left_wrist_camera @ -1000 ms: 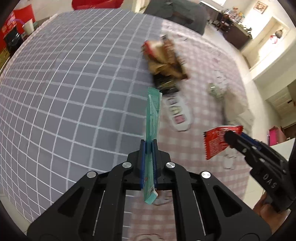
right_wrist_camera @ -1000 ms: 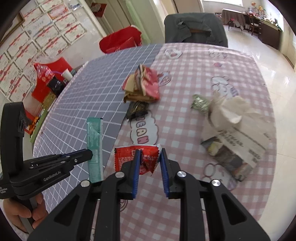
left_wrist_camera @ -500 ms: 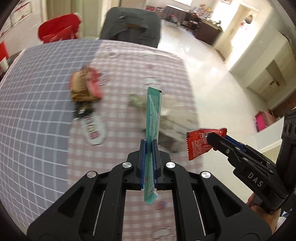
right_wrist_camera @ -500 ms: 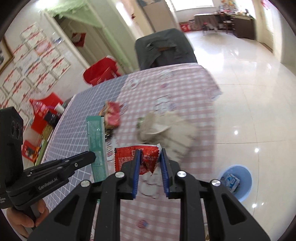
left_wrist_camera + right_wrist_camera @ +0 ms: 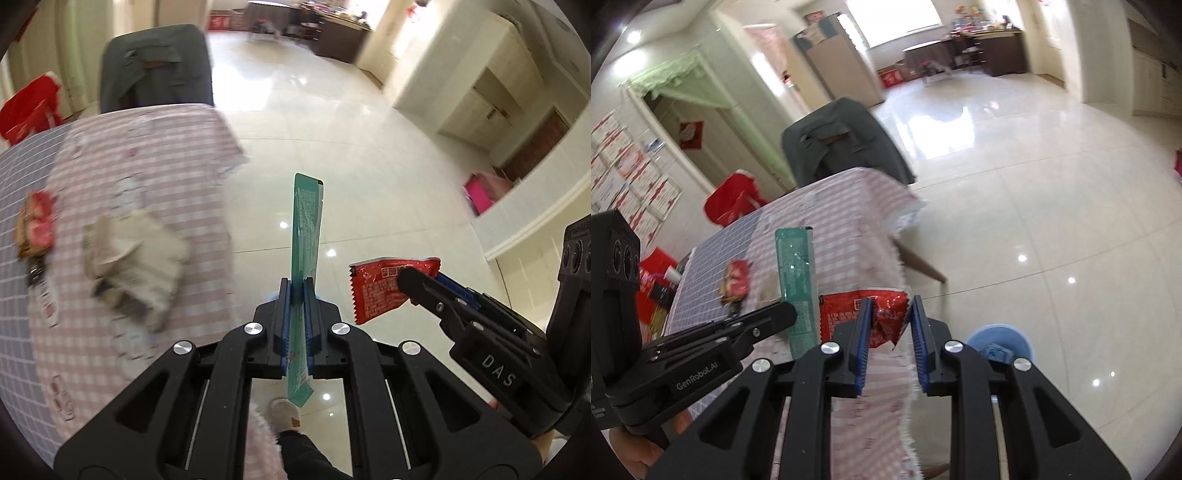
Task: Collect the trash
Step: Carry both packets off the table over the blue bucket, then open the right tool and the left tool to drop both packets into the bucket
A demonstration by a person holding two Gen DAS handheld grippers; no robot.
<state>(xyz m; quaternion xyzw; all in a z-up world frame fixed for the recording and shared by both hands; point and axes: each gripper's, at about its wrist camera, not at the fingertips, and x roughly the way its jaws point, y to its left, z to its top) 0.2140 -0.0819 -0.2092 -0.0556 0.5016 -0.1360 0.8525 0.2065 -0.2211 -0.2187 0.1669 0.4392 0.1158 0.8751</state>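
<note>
The left gripper (image 5: 297, 295) pinches a long green wrapper (image 5: 306, 236) that sticks up past the table (image 5: 147, 177) edge, over the floor. The right gripper (image 5: 888, 325) squeezes a crumpled red wrapper (image 5: 886, 314) beside the table. A blue bin (image 5: 999, 343) sits on the floor near the table.

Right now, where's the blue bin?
Right wrist view, lower right: the blue bin stands on the tiled floor just past the table's corner, right beside the right tool holding the red wrapper.
</note>
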